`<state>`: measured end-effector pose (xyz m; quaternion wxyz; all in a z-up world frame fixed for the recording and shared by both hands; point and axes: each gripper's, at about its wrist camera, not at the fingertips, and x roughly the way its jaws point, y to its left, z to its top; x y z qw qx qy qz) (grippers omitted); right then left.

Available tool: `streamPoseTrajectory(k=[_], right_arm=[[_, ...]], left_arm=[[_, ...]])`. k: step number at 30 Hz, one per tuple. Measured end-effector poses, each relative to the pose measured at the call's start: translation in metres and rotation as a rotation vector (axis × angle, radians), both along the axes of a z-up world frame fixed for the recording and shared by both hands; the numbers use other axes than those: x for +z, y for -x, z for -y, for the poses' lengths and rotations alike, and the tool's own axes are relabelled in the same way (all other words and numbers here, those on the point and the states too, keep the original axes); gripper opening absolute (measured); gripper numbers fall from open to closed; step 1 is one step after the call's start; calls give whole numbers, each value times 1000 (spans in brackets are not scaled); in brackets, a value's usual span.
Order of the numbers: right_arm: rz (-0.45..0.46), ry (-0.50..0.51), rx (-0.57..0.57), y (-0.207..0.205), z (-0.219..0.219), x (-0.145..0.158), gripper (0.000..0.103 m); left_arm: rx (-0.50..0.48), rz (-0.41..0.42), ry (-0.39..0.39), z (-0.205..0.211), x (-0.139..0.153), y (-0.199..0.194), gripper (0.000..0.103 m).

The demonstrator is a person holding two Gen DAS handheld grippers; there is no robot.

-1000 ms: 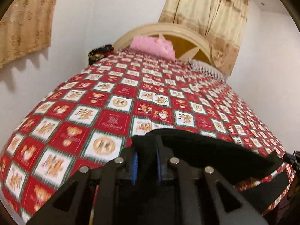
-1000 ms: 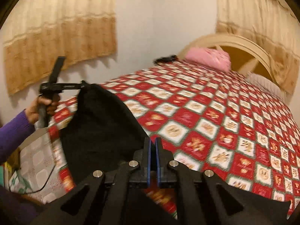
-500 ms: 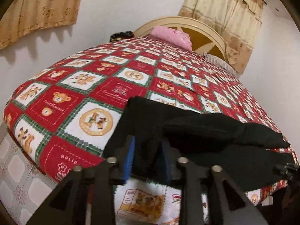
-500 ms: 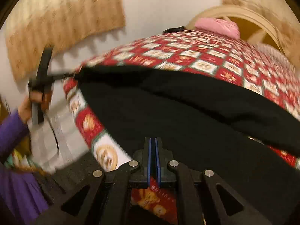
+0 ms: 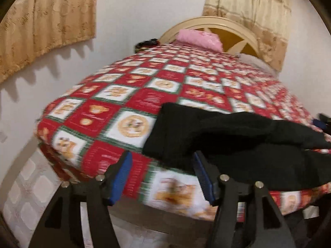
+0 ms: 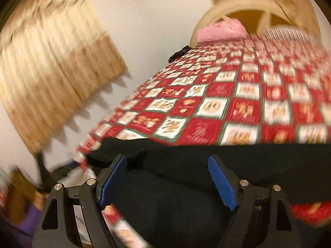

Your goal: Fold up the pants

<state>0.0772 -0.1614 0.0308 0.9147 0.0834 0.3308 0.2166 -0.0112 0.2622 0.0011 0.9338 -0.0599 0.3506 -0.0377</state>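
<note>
The black pants (image 5: 238, 140) lie across the near edge of the bed, on the red patterned bedspread (image 5: 128, 95), and partly hang over the side. My left gripper (image 5: 162, 175) is open and empty, just in front of the pants' left end. In the right wrist view the pants (image 6: 186, 169) fill the lower frame. My right gripper (image 6: 168, 180) is open with the cloth lying between and below its blue pads (image 6: 220, 181). The other gripper shows blurred at the lower left (image 6: 44, 171).
A pink pillow (image 5: 199, 37) and a striped pillow (image 6: 289, 34) lie by the cream headboard (image 5: 233, 25). A dark item (image 5: 145, 43) sits at the bed's far left corner. Curtains (image 5: 47, 18) hang on the wall. Tiled floor (image 5: 26, 190) lies left of the bed.
Both grippers were shut on the pants and have opened. The pants now rest on the bed edge. Both grippers have drawn back a little.
</note>
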Motion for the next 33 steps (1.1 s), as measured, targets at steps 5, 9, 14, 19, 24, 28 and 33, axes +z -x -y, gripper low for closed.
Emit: streamPoseTrajectory(k=[5, 9, 14, 19, 24, 28, 33], right_arm=[[-50, 326, 90, -48, 18, -14, 82], [-162, 427, 112, -83, 51, -35, 77], [-358, 354, 257, -97, 75, -66, 69], [-334, 449, 289, -74, 61, -69, 11], [-164, 441, 225, -16, 53, -22, 6], [-50, 417, 261, 50, 38, 7, 6], [-98, 509, 281, 101, 9, -29, 6]], left_arm=[[-184, -101, 258, 34, 5, -14, 76], [-189, -101, 317, 48, 6, -28, 79], [-123, -98, 351, 47, 6, -47, 81], [-47, -101, 351, 41, 2, -61, 89], [-15, -85, 469, 23, 2, -56, 89], [-22, -94, 453, 19, -3, -61, 89], [22, -67, 446, 13, -7, -64, 88]])
